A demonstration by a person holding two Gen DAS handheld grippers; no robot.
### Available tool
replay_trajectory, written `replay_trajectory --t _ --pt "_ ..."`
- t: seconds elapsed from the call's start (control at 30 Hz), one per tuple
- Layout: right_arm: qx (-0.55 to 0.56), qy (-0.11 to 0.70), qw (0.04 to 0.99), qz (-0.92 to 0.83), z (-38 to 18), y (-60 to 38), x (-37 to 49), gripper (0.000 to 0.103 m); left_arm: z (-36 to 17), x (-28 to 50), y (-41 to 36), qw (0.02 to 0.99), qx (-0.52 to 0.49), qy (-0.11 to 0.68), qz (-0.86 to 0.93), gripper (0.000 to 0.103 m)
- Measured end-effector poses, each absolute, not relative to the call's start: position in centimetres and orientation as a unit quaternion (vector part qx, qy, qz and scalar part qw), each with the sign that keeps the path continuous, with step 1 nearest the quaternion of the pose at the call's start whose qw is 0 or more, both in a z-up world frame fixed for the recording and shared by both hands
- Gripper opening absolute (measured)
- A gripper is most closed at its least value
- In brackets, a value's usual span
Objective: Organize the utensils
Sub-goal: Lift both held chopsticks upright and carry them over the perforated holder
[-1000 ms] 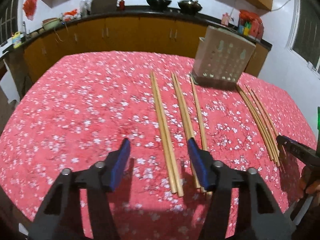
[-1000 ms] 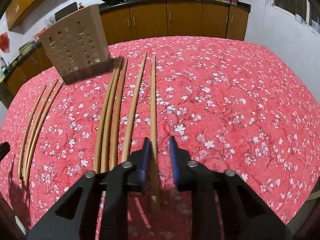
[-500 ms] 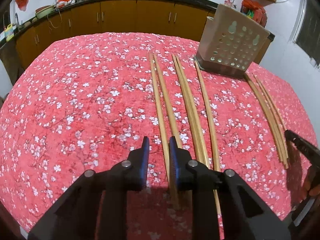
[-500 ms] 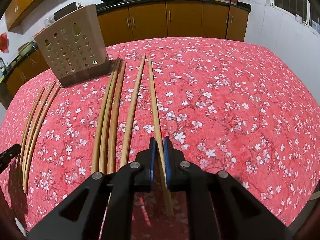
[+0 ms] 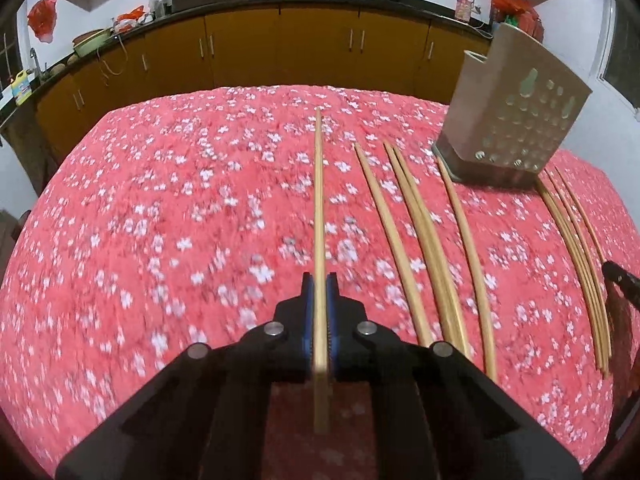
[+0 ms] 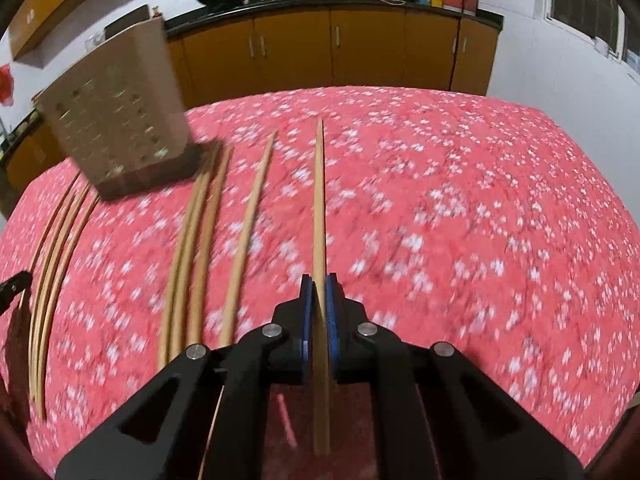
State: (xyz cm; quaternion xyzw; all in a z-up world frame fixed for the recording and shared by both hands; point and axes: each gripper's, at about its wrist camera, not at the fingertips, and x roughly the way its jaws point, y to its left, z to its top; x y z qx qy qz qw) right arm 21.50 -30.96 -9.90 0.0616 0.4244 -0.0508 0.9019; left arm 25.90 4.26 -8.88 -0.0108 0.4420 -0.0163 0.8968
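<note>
My left gripper [image 5: 319, 280] is shut on a wooden chopstick [image 5: 319, 200] that points straight ahead above the red floral tablecloth [image 5: 160, 220]. My right gripper [image 6: 319, 282] is shut on another wooden chopstick [image 6: 319, 200], also pointing ahead and lifted. Several more chopsticks [image 5: 424, 232] lie on the cloth to the right in the left wrist view and to the left [image 6: 200, 240] in the right wrist view. A beige perforated utensil holder [image 5: 516, 112] stands at the far side; it also shows in the right wrist view [image 6: 116, 108].
A bundle of thinner chopsticks [image 5: 576, 256] lies beside the holder, seen at far left in the right wrist view [image 6: 52, 256]. Wooden kitchen cabinets [image 5: 280, 52] with woks on the counter run behind the table. A dark tool tip [image 5: 620, 284] shows at the right edge.
Both grippers have closed on a chopstick each and lifted it off the cloth. The left gripper was wide open a second ago. Both views are tilting up, with motion blur.
</note>
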Motion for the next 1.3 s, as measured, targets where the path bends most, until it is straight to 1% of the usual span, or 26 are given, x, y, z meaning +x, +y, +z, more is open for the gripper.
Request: replay_trajectory --t 0.23,0.53,0.83,1.07,1.3 --pt "0.072 0.418 0.904 -0.044 -10.0 -31.7 21.8 0.008 -9.0 25.8 5.2 0.898 -0.029 0.436 -0.041 0.009" --pt "0.077 0.418 0.904 -0.038 -10.1 -31.7 19.5 0.008 -9.0 22.0 5.2 0.9 -0.019 0.433 -0.044 0.009" --pt "0.086 0.41 0.907 -0.037 -9.1 -31.9 18.9 0.007 -8.7 22.5 4.8 0.898 -0.012 0.439 -0.036 0.007" --pt "0.082 0.345 0.934 -0.034 -3.7 -32.7 17.2 0.007 -3.6 22.1 6.2 0.925 -0.033 0.378 -0.034 0.007" --pt "0.085 0.294 0.951 -0.032 0.1 -33.2 16.8 0.007 1.2 21.3 7.0 0.948 -0.054 0.312 -0.031 0.007"
